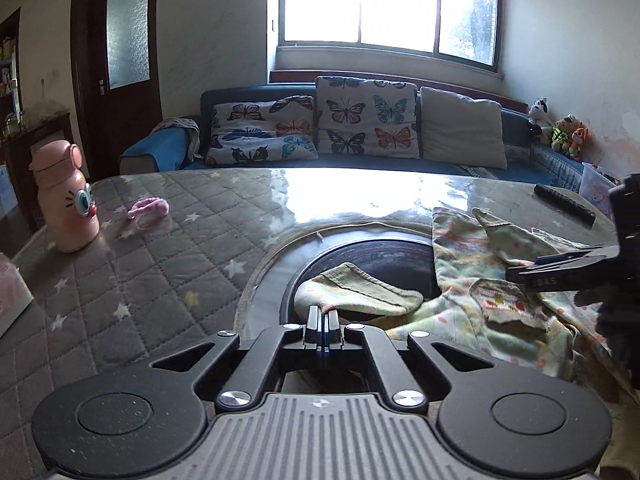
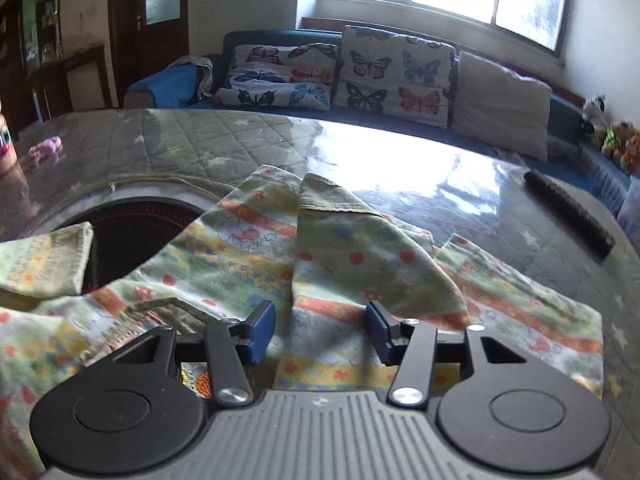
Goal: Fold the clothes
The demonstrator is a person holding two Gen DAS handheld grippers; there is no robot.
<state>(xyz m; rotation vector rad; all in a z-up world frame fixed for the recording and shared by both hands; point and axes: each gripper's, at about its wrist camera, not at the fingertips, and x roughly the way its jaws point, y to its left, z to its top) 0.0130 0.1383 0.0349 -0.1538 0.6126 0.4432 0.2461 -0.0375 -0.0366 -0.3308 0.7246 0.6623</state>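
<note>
A small pale green garment with orange and yellow print [image 2: 256, 248] lies crumpled on the glass-topped table [image 2: 460, 184]; it also shows in the left wrist view [image 1: 472, 252]. One ribbed-cuff sleeve [image 1: 356, 288] lies over the dark round inset. My left gripper [image 1: 323, 316] is shut, its tips at the near edge of that sleeve; whether cloth is pinched is hidden. My right gripper [image 2: 320, 330] is open, low over the garment, its blue pads [image 2: 262, 328] on either side of a folded sleeve [image 2: 360, 256]. It appears at the right edge of the left wrist view [image 1: 560, 270].
A pink bottle [image 1: 66, 196] and a pink hair tie [image 1: 148, 208] sit on the table's left. A dark remote [image 2: 568, 212] lies at the right. A blue sofa with butterfly cushions [image 1: 360, 120] stands behind the table. A pink box [image 1: 12, 300] is at the left edge.
</note>
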